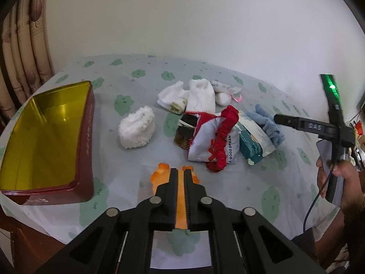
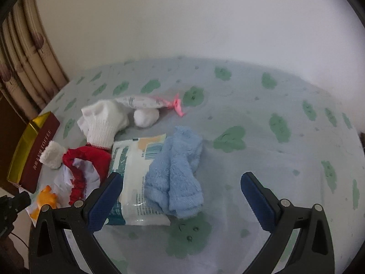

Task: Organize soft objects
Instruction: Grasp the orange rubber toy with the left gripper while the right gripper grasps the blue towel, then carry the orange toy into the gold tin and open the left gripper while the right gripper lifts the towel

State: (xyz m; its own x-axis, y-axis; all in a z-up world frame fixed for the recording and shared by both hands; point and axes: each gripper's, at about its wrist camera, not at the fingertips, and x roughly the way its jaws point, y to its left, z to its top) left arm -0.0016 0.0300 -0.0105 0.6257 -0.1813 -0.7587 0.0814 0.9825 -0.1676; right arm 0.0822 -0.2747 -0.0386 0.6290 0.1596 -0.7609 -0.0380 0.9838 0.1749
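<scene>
Both views are evenly lit by soft, diffuse light, bright enough to read colours but a little flat and washed on the pale wall [image 1: 205, 18]. Shadows are faint: only a weak grey smudge beside the fluffy white bundle [image 1: 136, 130] and beneath the blue towel [image 2: 176, 171]. The gold lining of the open tin [image 1: 43, 137] throws a yellow sheen with a brighter streak on its far wall. A green indicator light [image 1: 332, 86] blooms to near white. Fisheye bending curves the far edge of the desk [image 1: 127, 84] and the curtain [image 1: 22, 45], and the corners fall to black. The right wrist view is softer, its cloth print smeared by blur.
</scene>
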